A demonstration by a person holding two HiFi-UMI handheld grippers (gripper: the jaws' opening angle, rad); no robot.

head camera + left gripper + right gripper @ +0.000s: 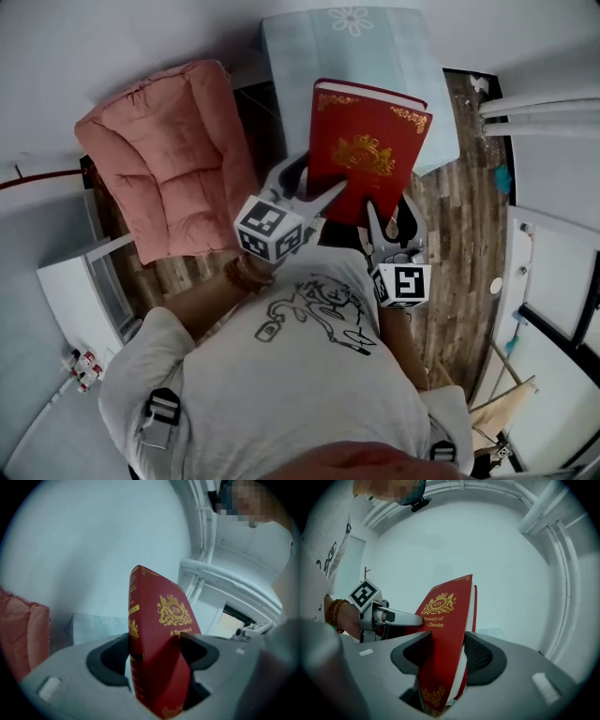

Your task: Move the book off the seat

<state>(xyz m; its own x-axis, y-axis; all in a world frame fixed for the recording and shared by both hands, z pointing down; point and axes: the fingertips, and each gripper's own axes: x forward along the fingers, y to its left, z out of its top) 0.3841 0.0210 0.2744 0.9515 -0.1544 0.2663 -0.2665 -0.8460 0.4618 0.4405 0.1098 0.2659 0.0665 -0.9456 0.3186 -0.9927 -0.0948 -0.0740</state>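
A red hardcover book (367,150) with gold print is held in the air in front of the person, over the near edge of a pale blue table (375,56). My left gripper (323,199) is shut on its near left edge, by the spine. My right gripper (386,217) is shut on its near right corner. In the left gripper view the book (157,648) stands upright between the dark pads (108,660). The right gripper view shows the book (443,653) clamped edge-on between the pads (480,658), with the left gripper (423,618) on its cover. The pink cushioned seat (169,159) lies to the left, with nothing on it.
A white cabinet (89,291) stands at the left, below the seat. White pipes (539,112) run along the wall at the right. Wooden floor (464,216) shows to the right of the table. A person stands beyond the book in both gripper views.
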